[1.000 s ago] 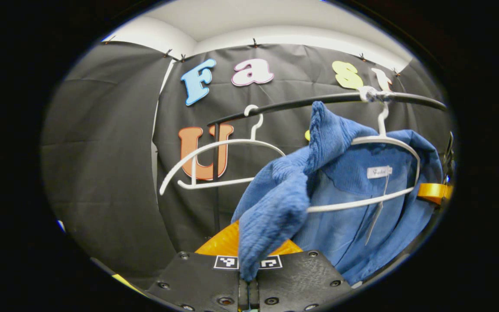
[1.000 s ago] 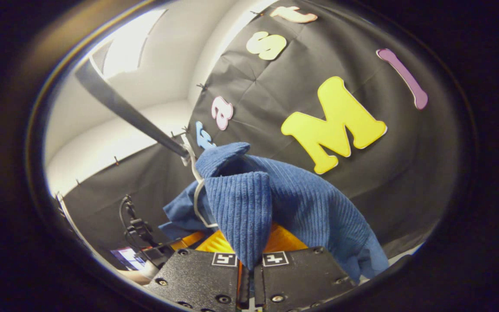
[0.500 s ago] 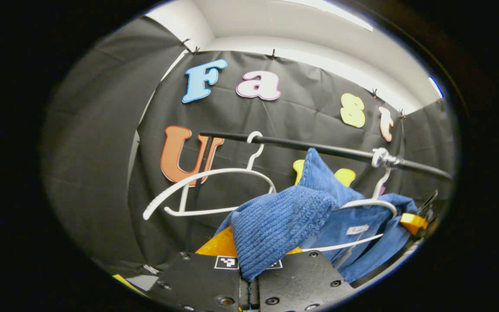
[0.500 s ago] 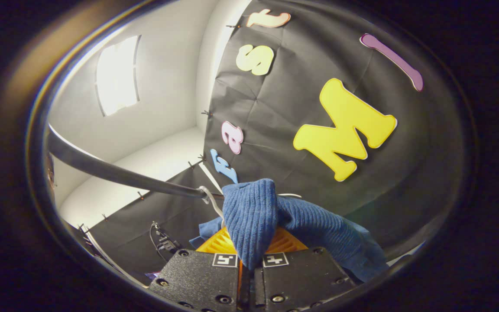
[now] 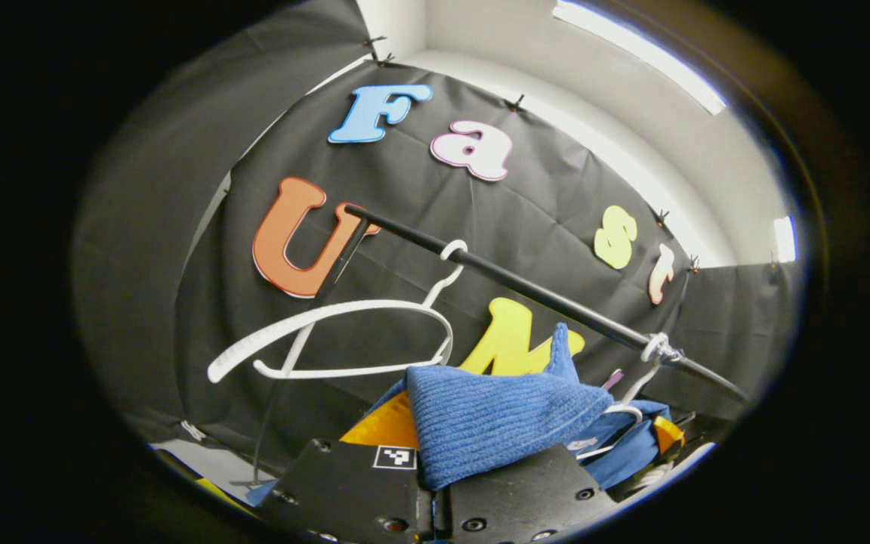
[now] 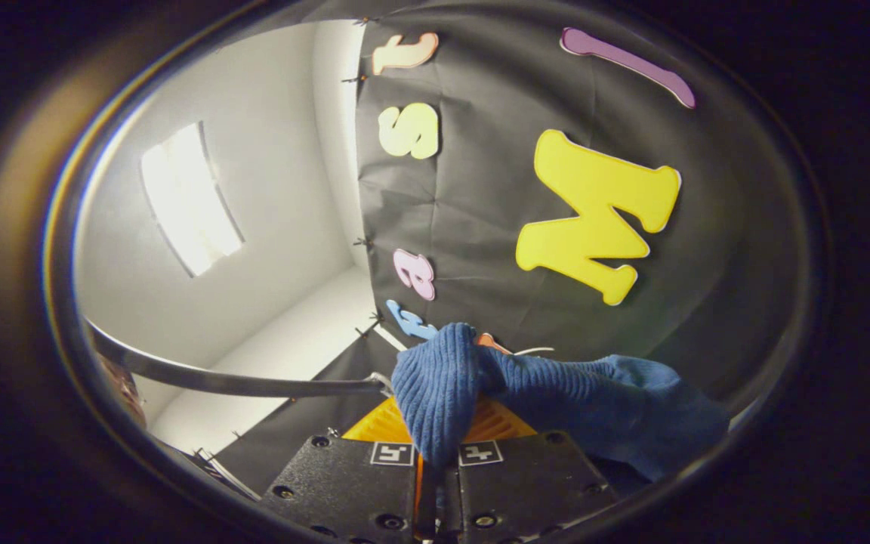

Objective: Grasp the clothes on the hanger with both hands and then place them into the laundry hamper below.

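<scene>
Two hand-held grippers (image 5: 435, 495) (image 6: 435, 483) each clench the blue garment (image 5: 503, 423) just below the rail (image 5: 526, 291).

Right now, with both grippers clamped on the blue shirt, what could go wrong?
The shirt looks still caught around its hanger, so pulling may drag the hanger along or off the rod. The left gripper and right gripper each pinch only a small fold, which might slip.
</scene>
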The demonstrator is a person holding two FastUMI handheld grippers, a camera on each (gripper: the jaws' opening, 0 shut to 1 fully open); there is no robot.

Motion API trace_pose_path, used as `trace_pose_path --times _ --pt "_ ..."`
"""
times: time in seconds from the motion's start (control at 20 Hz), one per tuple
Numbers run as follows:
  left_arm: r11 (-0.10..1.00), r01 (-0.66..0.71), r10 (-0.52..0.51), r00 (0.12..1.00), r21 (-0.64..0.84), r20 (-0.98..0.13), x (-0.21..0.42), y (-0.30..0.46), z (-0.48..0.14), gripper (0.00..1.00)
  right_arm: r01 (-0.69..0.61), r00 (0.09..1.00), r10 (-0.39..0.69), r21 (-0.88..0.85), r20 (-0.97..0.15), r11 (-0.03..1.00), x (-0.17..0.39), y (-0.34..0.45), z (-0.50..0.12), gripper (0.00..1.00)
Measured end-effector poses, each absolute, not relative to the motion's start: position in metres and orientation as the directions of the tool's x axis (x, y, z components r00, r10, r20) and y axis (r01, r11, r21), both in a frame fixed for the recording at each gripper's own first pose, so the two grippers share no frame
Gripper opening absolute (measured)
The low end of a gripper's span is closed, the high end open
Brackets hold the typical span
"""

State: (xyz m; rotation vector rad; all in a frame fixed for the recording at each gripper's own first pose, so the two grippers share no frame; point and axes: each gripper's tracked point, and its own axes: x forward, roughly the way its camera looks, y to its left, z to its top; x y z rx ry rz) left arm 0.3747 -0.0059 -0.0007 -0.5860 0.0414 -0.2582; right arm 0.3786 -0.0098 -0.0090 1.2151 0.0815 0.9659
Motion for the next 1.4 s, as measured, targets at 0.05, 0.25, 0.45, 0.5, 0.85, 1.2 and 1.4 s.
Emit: trace_pose_path --times 0.05,0.25,0.45,0.5,0.85,1.2,1.4 --pt "0.794 0.226 -0.254 0.967 -0.564 0.030 0.376 -0.005 -0.003 0.05 -0.570 0.618 0.654 0.821 0.436 -0.009 0.380 -0.014 -0.009 0.07" --pt "0.757 0.230 -0.285 0.959 -0.612 0.008 0.376 -0.010 -0.017 0.05 -0.527 0.645 0.630 0.849 0.433 -0.044 0.386 -0.030 -0.016 0.06" --pt "0.718 0.245 -0.324 0.946 -0.651 -0.002 0.382 -0.012 -0.027 0.05 -0.451 0.669 0.608 0.884 0.427 -0.125 0.401 -0.040 -0.023 0.07" --pt "0.711 0.251 -0.343 0.939 -0.657 -0.012 0.383 -0.013 -0.029 0.05 -0.434 0.675 0.607 0.891 0.420 -0.135 0.404 -0.041 -0.023 0.06" --pt "0.690 0.262 -0.409 0.910 -0.675 -0.064 0.392 -0.017 -0.043 0.05 -0.391 0.675 0.608 0.902 0.417 -0.184 0.415 -0.063 -0.026 0.06" --pt "0.663 0.275 -0.430 0.901 -0.697 -0.053 0.389 -0.033 -0.053 0.05 -0.304 0.717 0.595 0.931 0.363 -0.203 0.420 -0.074 -0.067 0.06" --pt "0.540 0.281 -0.449 0.893 -0.793 0.011 0.385 -0.028 -0.056 0.04 -0.261 0.715 0.604 0.936 0.351 -0.236 0.419 -0.068 -0.074 0.06"
